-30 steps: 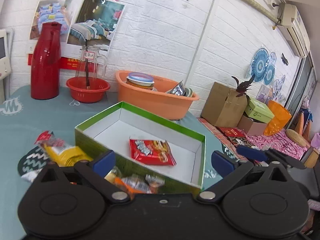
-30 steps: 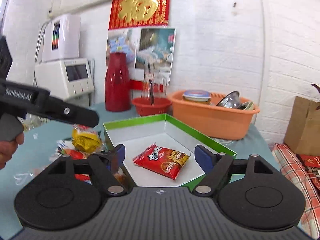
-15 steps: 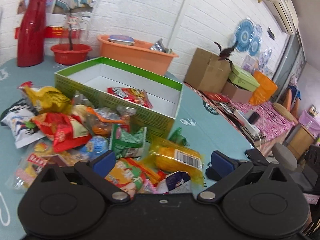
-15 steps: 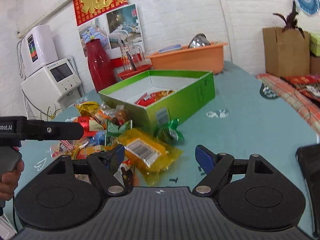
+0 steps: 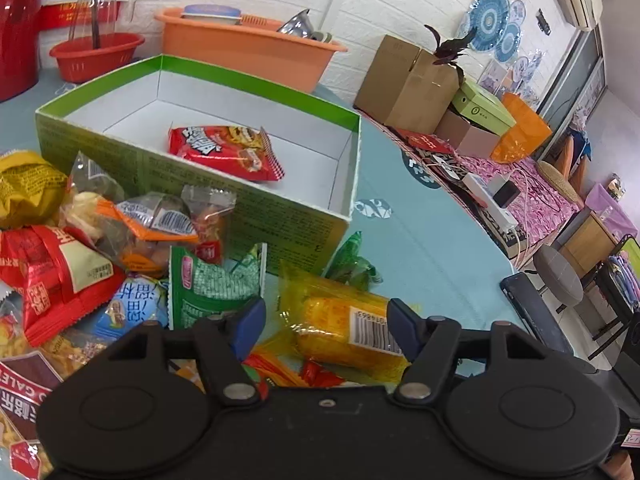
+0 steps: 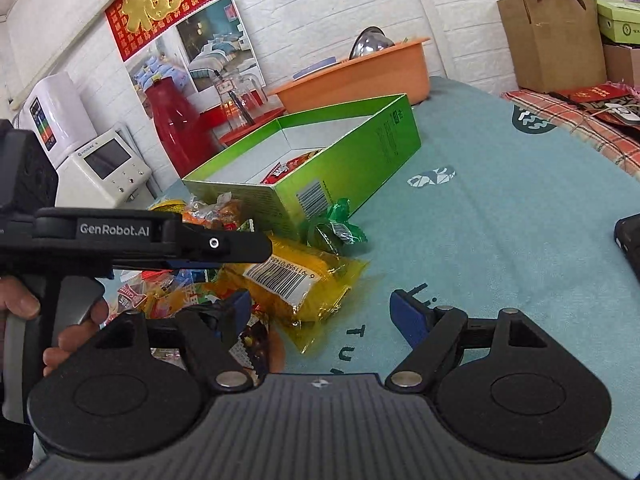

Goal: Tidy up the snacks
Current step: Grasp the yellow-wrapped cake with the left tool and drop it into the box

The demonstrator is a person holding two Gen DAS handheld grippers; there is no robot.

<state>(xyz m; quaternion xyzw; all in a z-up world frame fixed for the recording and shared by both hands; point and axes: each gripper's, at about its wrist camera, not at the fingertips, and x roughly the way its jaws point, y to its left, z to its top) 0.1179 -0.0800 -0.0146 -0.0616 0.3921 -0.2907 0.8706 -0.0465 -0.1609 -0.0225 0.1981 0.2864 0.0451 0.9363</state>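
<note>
Left wrist view: the left gripper (image 5: 326,326) hangs low over a heap of snack packets on a teal tablecloth (image 5: 432,240), its blue-padded jaws closing, with a yellow packet bearing a barcode (image 5: 340,322) lying between them; the pads do not yet press on it. The yellow packet lies just in front of the near right corner of a green box (image 5: 256,220), whose white interior holds a single red snack bag (image 5: 226,152). Touching that corner is a small green-wrapped sweet (image 5: 352,264). To the left of the yellow packet lie a green-and-white packet (image 5: 212,280), a clear packet with orange trim (image 5: 156,228), a large red packet (image 5: 56,276) and, farthest left, a crumpled yellow bag (image 5: 28,192). Beyond the box stand an orange tub (image 5: 248,46) and a red basket (image 5: 96,54) against a white brick wall. Right wrist view: the right gripper (image 6: 320,318) is held wide apart above the tablecloth with nothing grasped; its left finger is over the edge of the heap, its right finger over bare cloth. The same yellow packet (image 6: 296,280) lies just beyond it. The person's hand (image 6: 52,328) on the other tool's grip shows at the far left.
</note>
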